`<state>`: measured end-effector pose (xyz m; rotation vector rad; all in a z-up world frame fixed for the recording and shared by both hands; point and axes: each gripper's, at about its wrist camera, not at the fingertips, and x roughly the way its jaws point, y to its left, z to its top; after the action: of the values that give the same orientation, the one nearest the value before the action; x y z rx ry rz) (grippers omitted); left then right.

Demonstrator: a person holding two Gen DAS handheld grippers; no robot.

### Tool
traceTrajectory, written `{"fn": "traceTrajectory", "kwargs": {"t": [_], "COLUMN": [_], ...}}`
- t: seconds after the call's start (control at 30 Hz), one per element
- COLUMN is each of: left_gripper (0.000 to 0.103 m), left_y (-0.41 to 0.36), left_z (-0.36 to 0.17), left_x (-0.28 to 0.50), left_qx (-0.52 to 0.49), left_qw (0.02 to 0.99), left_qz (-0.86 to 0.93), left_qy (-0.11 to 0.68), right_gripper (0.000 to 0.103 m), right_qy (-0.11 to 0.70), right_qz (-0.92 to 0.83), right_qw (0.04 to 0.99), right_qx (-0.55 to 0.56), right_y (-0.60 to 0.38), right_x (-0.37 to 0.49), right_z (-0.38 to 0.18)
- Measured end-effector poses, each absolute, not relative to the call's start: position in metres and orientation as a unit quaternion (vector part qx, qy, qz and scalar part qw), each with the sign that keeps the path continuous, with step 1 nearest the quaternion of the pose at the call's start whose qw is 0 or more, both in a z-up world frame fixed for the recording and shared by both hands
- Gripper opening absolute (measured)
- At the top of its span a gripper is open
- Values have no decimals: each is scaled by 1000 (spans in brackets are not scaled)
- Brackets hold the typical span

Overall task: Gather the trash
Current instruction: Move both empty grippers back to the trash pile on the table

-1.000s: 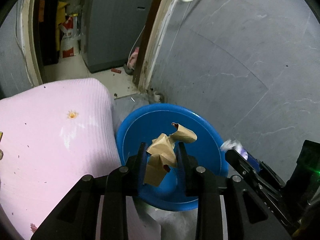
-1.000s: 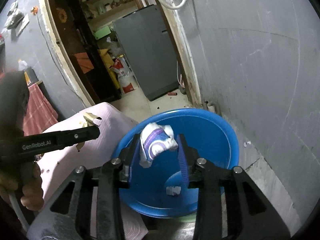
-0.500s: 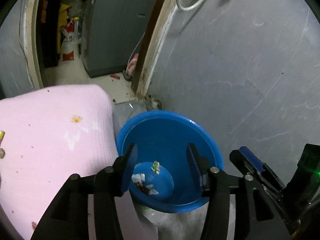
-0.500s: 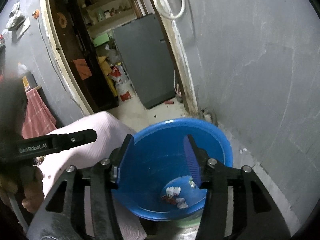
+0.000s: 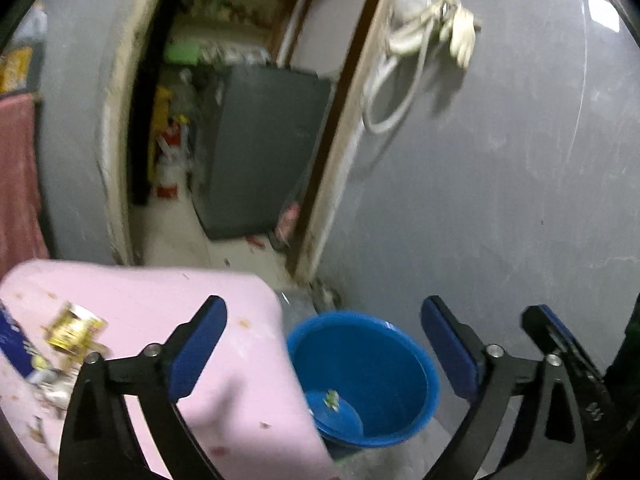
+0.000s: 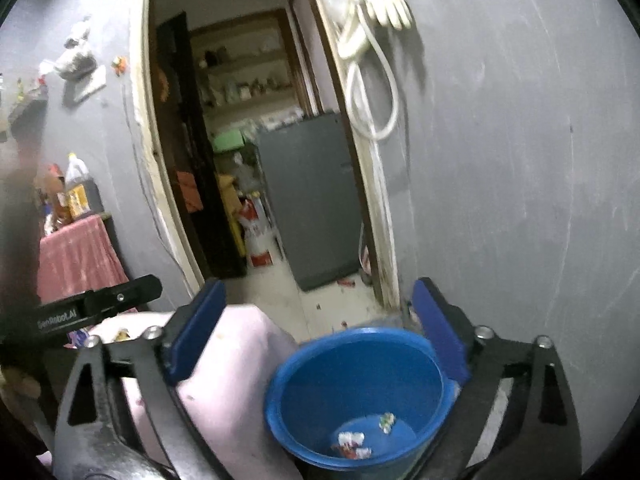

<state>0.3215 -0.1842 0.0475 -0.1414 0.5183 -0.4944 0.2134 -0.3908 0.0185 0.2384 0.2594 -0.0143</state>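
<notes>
A blue bucket stands on the floor beside a pink-covered table; it also shows in the right wrist view. Small scraps of trash lie at its bottom. My left gripper is open wide and empty, above the table edge and the bucket. My right gripper is open wide and empty, above the bucket. More trash lies on the table at the left: a crumpled gold wrapper and a blue packet.
A grey wall rises right behind the bucket, with a white hose and glove hung on it. An open doorway shows a grey cabinet. A red cloth and bottles are at the left.
Both grippers let go of their trash, a brown paper and a white-purple wrapper, which dropped into the bucket. Both then opened wider and lifted up and back from the bucket.
</notes>
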Motion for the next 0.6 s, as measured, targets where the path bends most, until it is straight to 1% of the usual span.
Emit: {"fn": "traceTrajectory", "kwargs": {"t": [0.1, 0.3, 0.43, 0.6], "left_gripper": [97, 99, 101, 101], "left_y": [-165, -113, -80, -43], "left_z": [65, 92, 101, 103], "left_x": [310, 283, 263, 243], "left_qx": [-69, -70, -70, -67], "left_qw": [945, 964, 973, 982], "left_qz": [-231, -196, -168, -133], "left_qy": [222, 166, 140, 116], "right_gripper": [103, 103, 103, 103], "right_qy": [102, 49, 19, -3], "right_qz": [2, 26, 47, 74], "right_qw": [989, 995, 996, 996], "right_qx": [108, 80, 70, 57], "right_y": [-373, -334, -307, -273], "right_x": [203, 187, 181, 178], "right_z": [37, 66, 77, 84]}}
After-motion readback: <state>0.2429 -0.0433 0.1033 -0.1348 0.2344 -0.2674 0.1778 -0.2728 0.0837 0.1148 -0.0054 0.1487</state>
